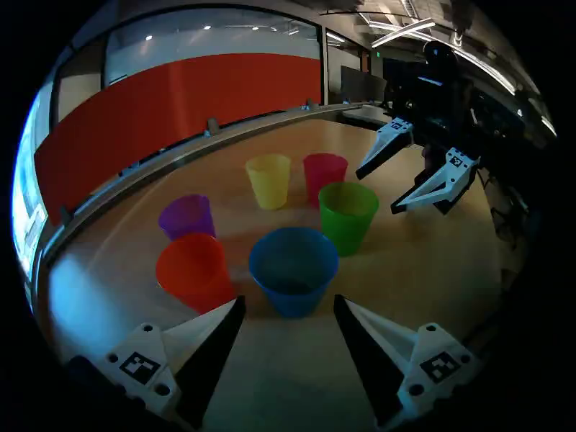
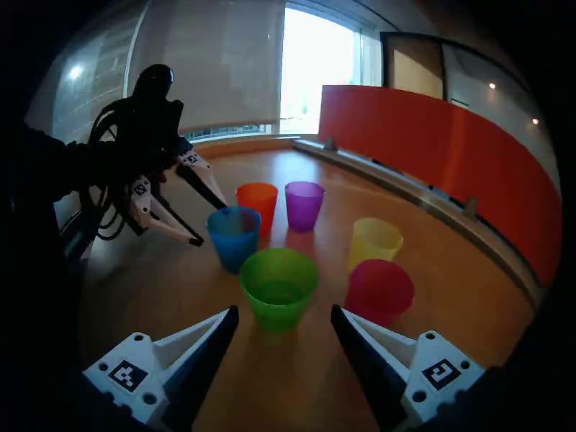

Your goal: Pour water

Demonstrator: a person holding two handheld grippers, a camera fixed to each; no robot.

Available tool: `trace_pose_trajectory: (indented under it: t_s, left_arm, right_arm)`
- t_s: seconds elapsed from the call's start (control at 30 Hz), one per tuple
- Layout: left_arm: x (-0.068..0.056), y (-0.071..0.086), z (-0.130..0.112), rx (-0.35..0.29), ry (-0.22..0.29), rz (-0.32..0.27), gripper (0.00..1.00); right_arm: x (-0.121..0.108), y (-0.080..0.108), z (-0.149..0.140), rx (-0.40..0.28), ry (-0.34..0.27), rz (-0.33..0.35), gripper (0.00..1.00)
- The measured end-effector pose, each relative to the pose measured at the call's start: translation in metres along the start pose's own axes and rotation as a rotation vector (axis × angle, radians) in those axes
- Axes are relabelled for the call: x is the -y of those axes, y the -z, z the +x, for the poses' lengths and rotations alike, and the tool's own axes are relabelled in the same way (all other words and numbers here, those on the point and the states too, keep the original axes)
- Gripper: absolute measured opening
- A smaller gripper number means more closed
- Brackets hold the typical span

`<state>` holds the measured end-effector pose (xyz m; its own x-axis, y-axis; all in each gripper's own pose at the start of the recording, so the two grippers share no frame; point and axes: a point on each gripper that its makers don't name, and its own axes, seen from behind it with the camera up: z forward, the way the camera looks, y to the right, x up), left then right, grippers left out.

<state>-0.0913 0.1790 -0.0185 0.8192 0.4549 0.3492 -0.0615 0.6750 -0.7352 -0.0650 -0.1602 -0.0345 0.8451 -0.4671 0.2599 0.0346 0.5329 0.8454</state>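
Two white fingers of the left gripper [image 1: 289,298] sat nearest the camera in the left gripper view, spread wide and holding nothing. Each finger carried a black-and-white square marker. Just ahead of the tips stood a blue cup [image 1: 294,277], upright on a pale wooden table [image 1: 432,259]. Whether the fingers touched it could not be told.

Six plastic cups stood close together in a loose ring, all upright with open mouths. An orange cup [image 1: 193,270] stood just beside the blue one, with a purple cup [image 1: 187,216] behind it. A yellow cup [image 1: 269,180] and a pink cup [image 1: 324,176] stood side by side at the far end, and a green cup [image 1: 348,216] stood in front of the pink one. Whether any cup held water could not be made out.

In the right gripper view, the right gripper [image 2: 284,308] was also spread open and empty, with the green cup just ahead of its fingertips. A dark-sleeved arm held the left gripper beside the blue cup.

A long red panel [image 1: 180,108] ran along the table's far edge, and a bright window [image 2: 317,65] lay beyond.
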Motion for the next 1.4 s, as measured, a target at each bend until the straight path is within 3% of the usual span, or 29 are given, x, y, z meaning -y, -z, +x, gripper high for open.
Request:
trace_pose_trajectory:
  t_s: [0.5, 0.77, 1.0, 1.2, 1.4]
  left_arm:
    - [0.021, 0.051, 0.004, -0.117, 0.097, 0.128, 0.9]
    - [0.043, 0.088, 0.015, -0.234, 0.132, 0.258, 0.9]
    - [0.063, 0.122, 0.025, -0.344, 0.166, 0.392, 0.9]
    - [0.077, 0.153, 0.032, -0.438, 0.187, 0.514, 0.9]
    - [0.085, 0.171, 0.038, -0.496, 0.18, 0.604, 0.9]
  right_arm:
    - [0.001, 0.038, 0.023, -0.155, -0.108, -0.101, 0.99]
    - [-0.003, 0.06, 0.036, -0.256, -0.155, -0.205, 0.99]
    - [-0.021, 0.087, 0.048, -0.346, -0.195, -0.348, 0.99]
    - [-0.038, 0.109, 0.049, -0.374, -0.18, -0.51, 0.99]
    - [-0.058, 0.128, 0.049, -0.397, -0.193, -0.667, 0.99]
